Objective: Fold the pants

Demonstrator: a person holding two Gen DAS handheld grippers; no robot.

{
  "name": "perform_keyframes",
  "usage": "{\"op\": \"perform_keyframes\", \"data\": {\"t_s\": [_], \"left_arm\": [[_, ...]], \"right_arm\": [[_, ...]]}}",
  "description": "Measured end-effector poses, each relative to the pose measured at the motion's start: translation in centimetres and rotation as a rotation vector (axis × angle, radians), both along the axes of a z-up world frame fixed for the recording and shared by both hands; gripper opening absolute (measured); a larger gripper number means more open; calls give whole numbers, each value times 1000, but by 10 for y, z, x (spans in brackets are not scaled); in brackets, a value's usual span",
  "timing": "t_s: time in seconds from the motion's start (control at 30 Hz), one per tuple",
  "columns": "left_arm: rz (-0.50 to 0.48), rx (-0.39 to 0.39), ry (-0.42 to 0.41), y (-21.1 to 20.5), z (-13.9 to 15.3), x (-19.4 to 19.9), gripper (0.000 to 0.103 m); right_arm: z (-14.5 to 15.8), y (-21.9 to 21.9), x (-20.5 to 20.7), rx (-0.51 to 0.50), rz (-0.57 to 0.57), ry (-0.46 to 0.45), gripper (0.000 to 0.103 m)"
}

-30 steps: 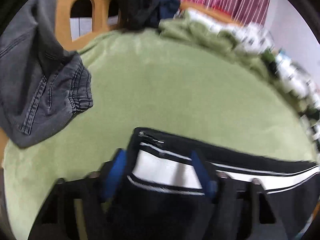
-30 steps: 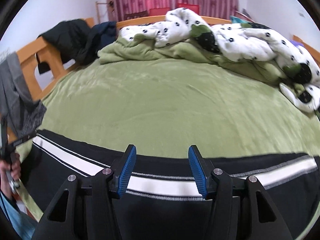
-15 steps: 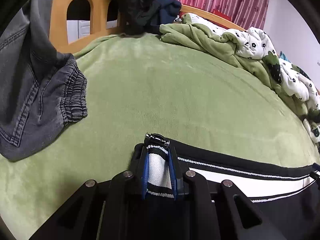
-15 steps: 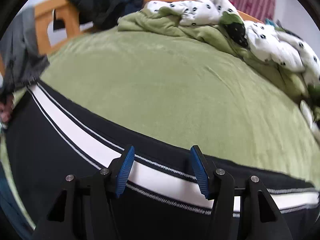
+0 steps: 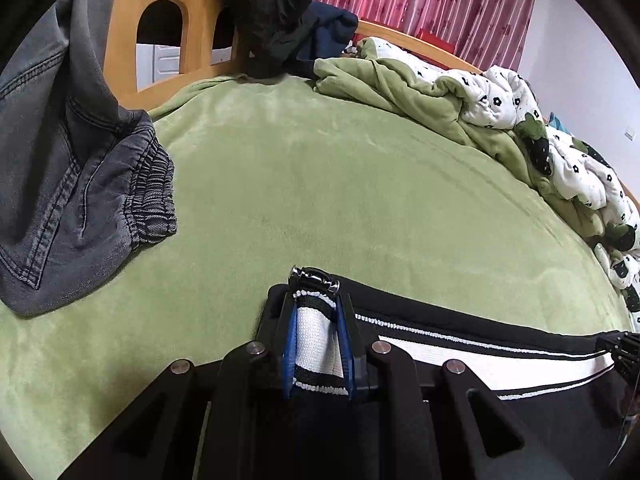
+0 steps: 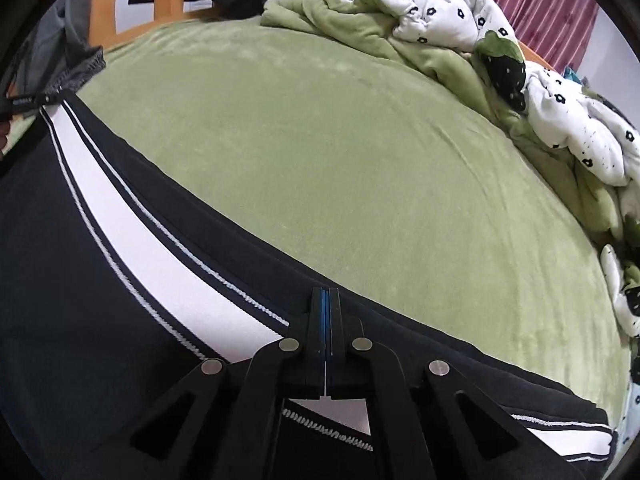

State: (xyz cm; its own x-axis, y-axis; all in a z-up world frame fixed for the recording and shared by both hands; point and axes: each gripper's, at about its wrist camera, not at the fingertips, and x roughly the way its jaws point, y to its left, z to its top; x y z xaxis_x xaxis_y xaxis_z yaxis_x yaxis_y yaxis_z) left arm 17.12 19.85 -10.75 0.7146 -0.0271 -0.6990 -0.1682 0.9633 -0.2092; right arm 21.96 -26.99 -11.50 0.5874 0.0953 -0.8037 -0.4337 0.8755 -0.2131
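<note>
Black pants with a white side stripe lie across the near part of a green bed. My left gripper is shut on the pants at the striped end with a zipper, the fabric bunched between its blue pads. In the right wrist view the pants stretch from far left to near right. My right gripper is shut on the pants' far edge by the white stripe, with its pads pressed together.
Grey jeans hang over the wooden bed frame at the left. Dark clothes drape on the frame at the back. A crumpled green and white flowered duvet lies along the far right side, also in the right wrist view.
Both grippers went from open over the striped pants to shut on them. The left closed first on the zipper end, then the right closed on the edge.
</note>
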Motion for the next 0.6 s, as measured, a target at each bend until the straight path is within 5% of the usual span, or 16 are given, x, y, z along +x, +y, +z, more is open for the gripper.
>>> {"op": "perform_keyframes", "data": {"t_s": [0.07,0.13,0.17,0.33,0.37,0.43,0.6], "left_arm": [[-2,3,2,0,-1,0,18],[-1,8,7,-1,-2,1,18],[-1,10,9,-1,-2,1,18],[-2,14,10,-1,-3,2,18],[-2,15,10,-1,-2,2,18],[-2,20,10,-2,-3,2,18],[1,8,-13,0,2,-1,18]], "right_arm": [[5,-5,2,35,-14,-11,15],[5,-7,8,49,-17,-8,61],[4,-8,9,64,-9,-16,63],[-16,-4,21,43,6,54,60],[-17,-4,19,51,13,54,55],[-16,-2,18,78,44,83,9],[-5,5,10,52,48,43,4]]}}
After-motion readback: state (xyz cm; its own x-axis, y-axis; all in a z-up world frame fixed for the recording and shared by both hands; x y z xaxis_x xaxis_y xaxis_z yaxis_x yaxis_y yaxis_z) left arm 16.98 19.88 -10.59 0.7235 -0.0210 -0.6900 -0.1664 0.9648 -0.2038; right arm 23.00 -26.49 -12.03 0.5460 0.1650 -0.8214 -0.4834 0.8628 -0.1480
